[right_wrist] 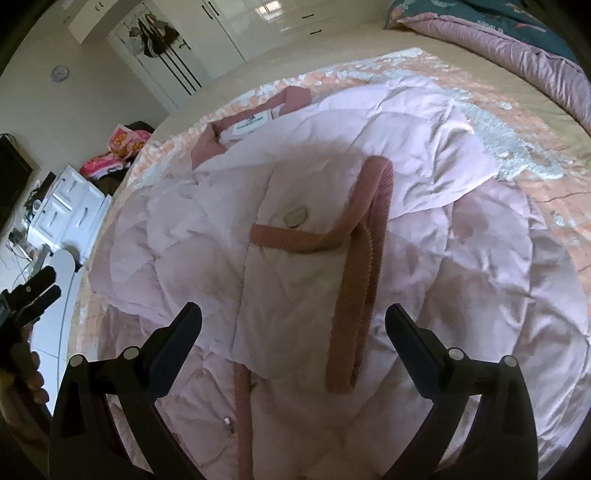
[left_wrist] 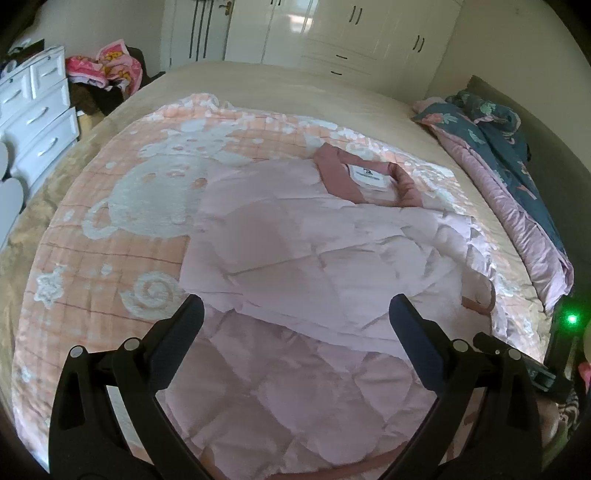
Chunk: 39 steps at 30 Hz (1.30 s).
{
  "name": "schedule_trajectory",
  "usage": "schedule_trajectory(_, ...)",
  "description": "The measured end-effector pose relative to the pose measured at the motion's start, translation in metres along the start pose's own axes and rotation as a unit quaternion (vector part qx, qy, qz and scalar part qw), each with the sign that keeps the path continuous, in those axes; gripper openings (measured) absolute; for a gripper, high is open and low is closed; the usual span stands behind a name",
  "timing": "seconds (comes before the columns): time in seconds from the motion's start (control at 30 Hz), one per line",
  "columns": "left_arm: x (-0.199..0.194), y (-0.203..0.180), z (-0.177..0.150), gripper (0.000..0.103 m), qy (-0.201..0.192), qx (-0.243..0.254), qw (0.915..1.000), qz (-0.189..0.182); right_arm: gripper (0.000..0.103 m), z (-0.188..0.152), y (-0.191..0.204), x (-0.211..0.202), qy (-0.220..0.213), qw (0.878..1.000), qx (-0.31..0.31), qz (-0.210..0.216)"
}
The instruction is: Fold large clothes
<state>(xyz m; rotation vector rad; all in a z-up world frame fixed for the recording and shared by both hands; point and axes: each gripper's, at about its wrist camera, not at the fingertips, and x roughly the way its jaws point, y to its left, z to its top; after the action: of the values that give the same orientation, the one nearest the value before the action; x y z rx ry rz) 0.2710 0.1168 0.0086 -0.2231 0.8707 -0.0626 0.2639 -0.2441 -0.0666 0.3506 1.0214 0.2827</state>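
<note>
A pale pink quilted jacket with a darker pink collar and a white label lies spread on the bed, partly folded. My left gripper is open and empty, held above the jacket's lower part. In the right wrist view the jacket fills the middle, with a folded sleeve whose darker pink ribbed cuff lies on top. My right gripper is open and empty just above that sleeve. The left gripper also shows at the far left of the right wrist view.
The jacket lies on an orange-pink patterned blanket over a beige bed. A pink and teal quilt is heaped at the right. White drawers stand at the left, wardrobes behind, a colourful pile of clothes beside them.
</note>
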Motion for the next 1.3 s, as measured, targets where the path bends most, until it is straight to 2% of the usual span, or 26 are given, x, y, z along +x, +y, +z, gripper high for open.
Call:
schedule_trajectory(0.2,0.001,0.013,0.002,0.094,-0.003,-0.002,0.9998,0.017,0.099,-0.001,-0.006,0.017,0.01,1.0,0.011,0.002)
schedule_trajectory(0.33,0.003,0.024,0.002,0.094,-0.001,-0.01,0.9996,0.027,0.099,-0.001,-0.007,0.022,-0.001,1.0,0.014,-0.003)
schedule_trajectory(0.4,0.003,0.029,0.003,0.094,-0.001,-0.015,0.9995,0.029,0.096,-0.001,-0.005,0.024,-0.01,1.0,0.011,-0.002)
schedule_trajectory(0.47,0.004,0.033,0.004,0.094,-0.002,-0.018,0.9994,0.031,0.059,-0.001,-0.002,0.023,-0.018,1.0,-0.006,0.002)
schedule_trajectory(0.5,0.005,0.035,0.005,0.094,-0.001,-0.02,0.9993,0.031,0.048,0.0,0.0,0.022,-0.02,1.0,-0.016,0.01)
schedule_trajectory(0.53,0.007,0.036,0.006,0.094,-0.001,-0.022,0.9993,0.031,0.023,0.0,0.004,0.02,-0.024,0.999,-0.027,0.017)
schedule_trajectory(0.57,0.008,0.037,0.007,0.094,-0.001,-0.024,0.9992,0.031,0.022,0.003,0.008,0.013,-0.031,0.998,-0.04,0.033)
schedule_trajectory(0.73,0.012,0.041,0.011,0.094,-0.001,-0.032,0.9991,0.029,0.017,0.024,0.03,-0.029,-0.089,0.99,-0.102,0.042)
schedule_trajectory(0.83,0.014,0.04,0.015,0.094,-0.003,-0.031,0.9991,0.03,0.017,0.051,0.051,-0.061,-0.124,0.978,-0.163,0.048)
schedule_trajectory(1.0,0.015,0.037,0.026,0.094,-0.009,-0.033,0.999,0.027,0.017,0.099,0.066,-0.08,-0.152,0.965,-0.21,0.035)
schedule_trajectory(1.13,0.02,0.03,0.036,0.094,-0.011,-0.028,0.9992,0.026,0.017,0.123,0.06,-0.07,-0.147,0.964,-0.219,0.017)
schedule_trajectory(1.3,0.031,0.02,0.045,0.094,-0.007,-0.023,0.9995,0.02,0.017,0.129,0.038,-0.04,-0.118,0.973,-0.199,-0.007)
